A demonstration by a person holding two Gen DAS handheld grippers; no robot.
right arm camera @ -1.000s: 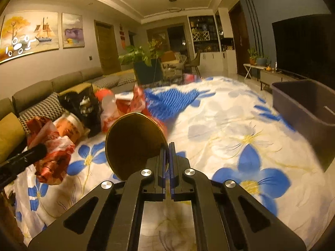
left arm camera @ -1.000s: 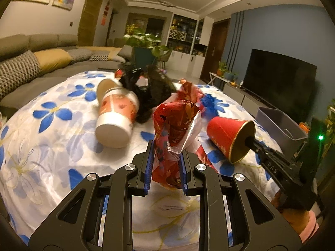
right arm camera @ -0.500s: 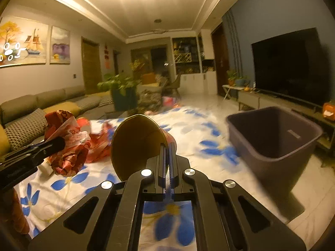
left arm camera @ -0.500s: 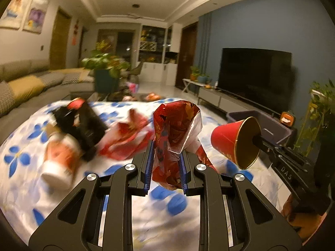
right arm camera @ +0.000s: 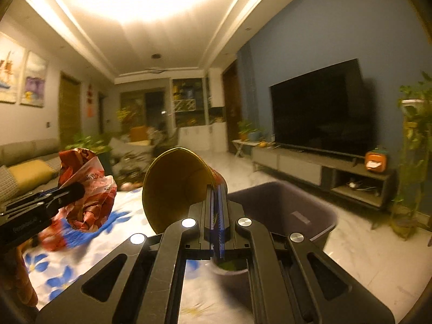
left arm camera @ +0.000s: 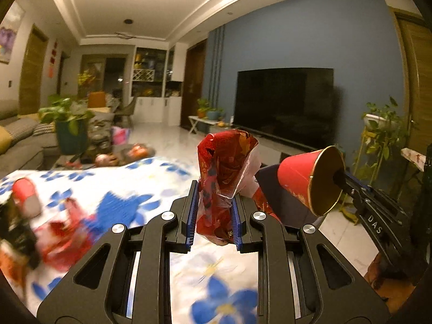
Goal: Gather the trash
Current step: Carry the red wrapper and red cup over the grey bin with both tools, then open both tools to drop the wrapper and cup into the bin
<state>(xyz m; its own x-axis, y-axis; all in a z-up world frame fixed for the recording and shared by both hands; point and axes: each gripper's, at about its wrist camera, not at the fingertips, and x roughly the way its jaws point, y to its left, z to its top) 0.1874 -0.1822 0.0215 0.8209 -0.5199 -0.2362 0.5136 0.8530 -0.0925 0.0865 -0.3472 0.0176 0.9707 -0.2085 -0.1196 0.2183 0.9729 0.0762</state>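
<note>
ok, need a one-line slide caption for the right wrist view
Right gripper pinches red paper cup by its rim, ahead of the grey bin.

Crumpled red wrapper (left arm camera: 225, 186) aloft; red cup (left arm camera: 310, 182) (gold-lined) sideways beside it.

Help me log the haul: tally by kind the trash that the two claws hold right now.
Crumpled red wrapper: 1, pinched in the left claw
Red paper cup: 1, gripped by its rim in the right claw
Total: 2
</note>
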